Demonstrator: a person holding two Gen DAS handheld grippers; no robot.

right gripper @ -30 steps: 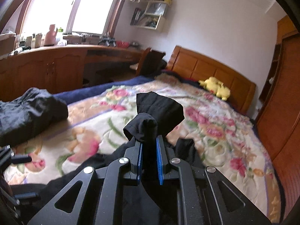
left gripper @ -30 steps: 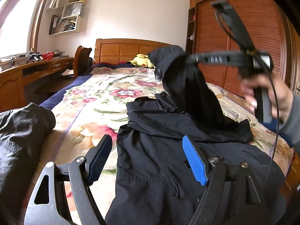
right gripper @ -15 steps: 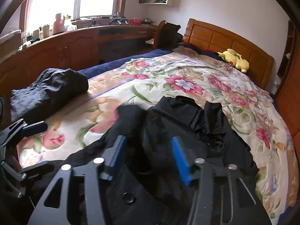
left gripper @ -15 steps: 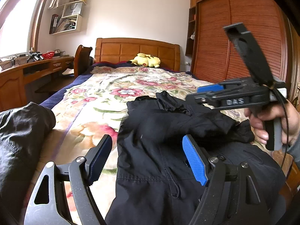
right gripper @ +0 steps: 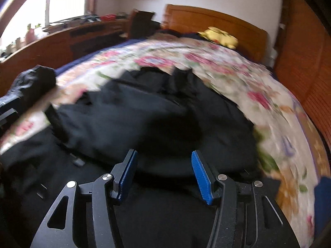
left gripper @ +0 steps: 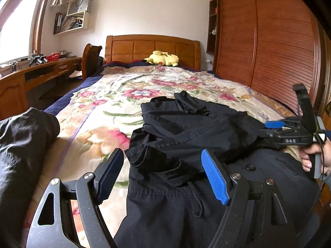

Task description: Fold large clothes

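A large black jacket lies on the floral bedspread, with one sleeve folded across its body toward the left. My left gripper is open and empty, low over the jacket's left edge. My right gripper is open and empty, just above the jacket; that view is blurred by motion. In the left wrist view the right gripper sits at the jacket's right side, held by a hand.
Another dark garment is heaped at the bed's left edge. A yellow plush toy lies by the wooden headboard. A wooden desk runs along the left and a wardrobe stands on the right.
My right gripper carried the sleeve down across the jacket, opened and let it go, then drew back to the right. My left gripper has stayed open and still.
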